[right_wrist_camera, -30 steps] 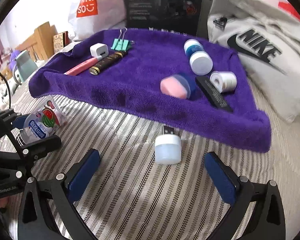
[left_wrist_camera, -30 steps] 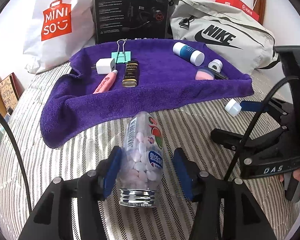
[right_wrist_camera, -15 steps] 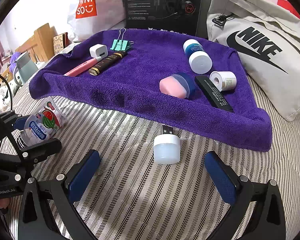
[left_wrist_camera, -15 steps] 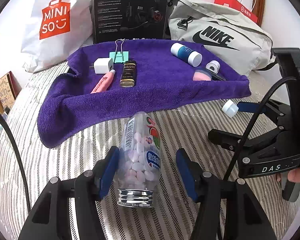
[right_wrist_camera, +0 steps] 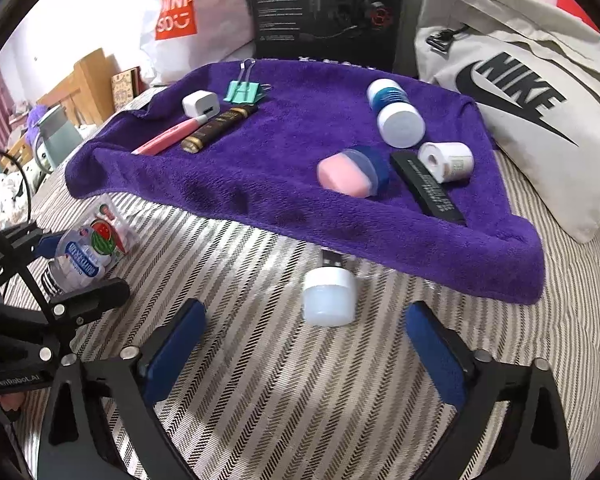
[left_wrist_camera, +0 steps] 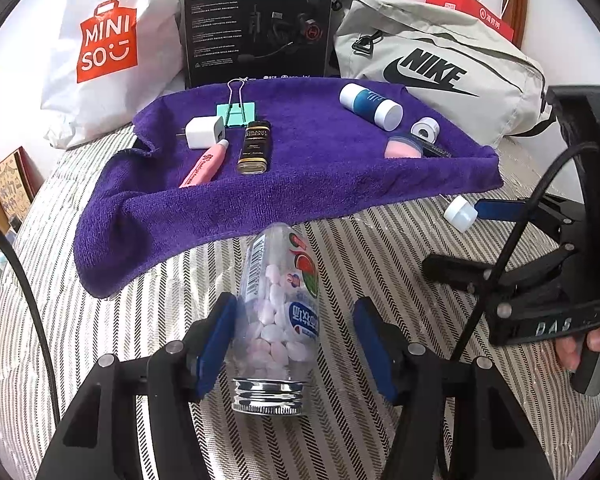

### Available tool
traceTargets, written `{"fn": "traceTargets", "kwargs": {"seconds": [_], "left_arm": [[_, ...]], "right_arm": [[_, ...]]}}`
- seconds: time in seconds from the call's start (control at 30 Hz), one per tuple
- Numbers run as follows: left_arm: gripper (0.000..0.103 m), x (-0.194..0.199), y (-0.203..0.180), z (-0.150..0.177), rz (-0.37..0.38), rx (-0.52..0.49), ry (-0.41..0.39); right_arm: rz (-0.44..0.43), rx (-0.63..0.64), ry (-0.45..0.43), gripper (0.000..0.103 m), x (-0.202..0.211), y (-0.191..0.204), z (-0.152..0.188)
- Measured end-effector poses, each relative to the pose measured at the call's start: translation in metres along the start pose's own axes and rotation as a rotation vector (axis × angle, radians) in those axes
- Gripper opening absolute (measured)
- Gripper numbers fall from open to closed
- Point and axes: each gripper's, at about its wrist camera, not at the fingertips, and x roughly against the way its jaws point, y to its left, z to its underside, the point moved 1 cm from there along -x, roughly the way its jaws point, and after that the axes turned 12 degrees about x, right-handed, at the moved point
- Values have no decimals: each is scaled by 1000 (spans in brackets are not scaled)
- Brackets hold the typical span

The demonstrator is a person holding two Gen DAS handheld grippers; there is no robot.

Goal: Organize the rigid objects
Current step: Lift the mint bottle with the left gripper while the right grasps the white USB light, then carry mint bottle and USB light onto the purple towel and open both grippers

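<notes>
two open grippers, two objects not yet on the towel

the left hand-held gripper (left_wrist_camera: pixel 294 340) is released: its blue pads (left_wrist_camera: pixel 216 338) stand on both sides of the clear plastic bottle of pink and white candies with a silver screw cap (left_wrist_camera: pixel 278 312), the left pad very near or touching, the right pad with a clear gap. the bottle lies on its side on the striped bed cover (left_wrist_camera: pixel 380 280), cap toward the camera, its far end just at the edge of the purple towel (left_wrist_camera: pixel 300 160).

the right hand-held gripper (right_wrist_camera: pixel 304 356) is also released, jaws wide apart. the small translucent white jar with a white lid (right_wrist_camera: pixel 329 295) lies on the bed cover ahead of the pads, not yet between them, just before the towel edge (right_wrist_camera: pixel 420 248).

on the towel there are already a white charger cube (left_wrist_camera: pixel 204 131), a pink tube (left_wrist_camera: pixel 206 163) and a blue and white bottle (left_wrist_camera: pixel 370 103), so i judge that the two objects on the bed must join them.

to do the grasp well, i think the left gripper should close on the middle of the bottle body, not on the cap, because the round smooth wall can roll or slip out. it should close slowly and lift level. the right gripper should first go forward until the jar is fully between the pads, then close; the jar is short, so a low grip is needed.
</notes>
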Motion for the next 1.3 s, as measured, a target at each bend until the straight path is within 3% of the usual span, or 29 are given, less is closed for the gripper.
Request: {"fn": "traceTargets", "kwargs": {"seconds": [0.17,0.3,0.47,0.63,0.73,0.87,0.93,1.0,1.3], "left_arm": [[58,0,0,0,-4,-1,-1],[58,0,0,0,-6,-3,-2],[58,0,-1,1,-9,-4,-3],[58,0,-1,0,-8,-6,-3],[57,0,-2,1,-13,-5,-4],[39,3,9,-2,-10,25,-7],[39,6,19,-4,44,64,9],[39,6,23,-5,52,73,15],[40,6,8,-1,-36,-45,5]], "right_arm": [[7,-4,15,81,1,-6,-2],[12,-14,18,54,6,-13,-1],[9,-20,14,45,6,-16,-1],[18,27,19,28,6,-4,-4],[17,27,22,24,4,-3,-7],[-9,13,27,24,4,-6,-7],[-28,-3,32,24,7,-9,-5],[-30,-16,23,24,13,-11,-2],[-17,16,55,24,14,-12,7]]}}
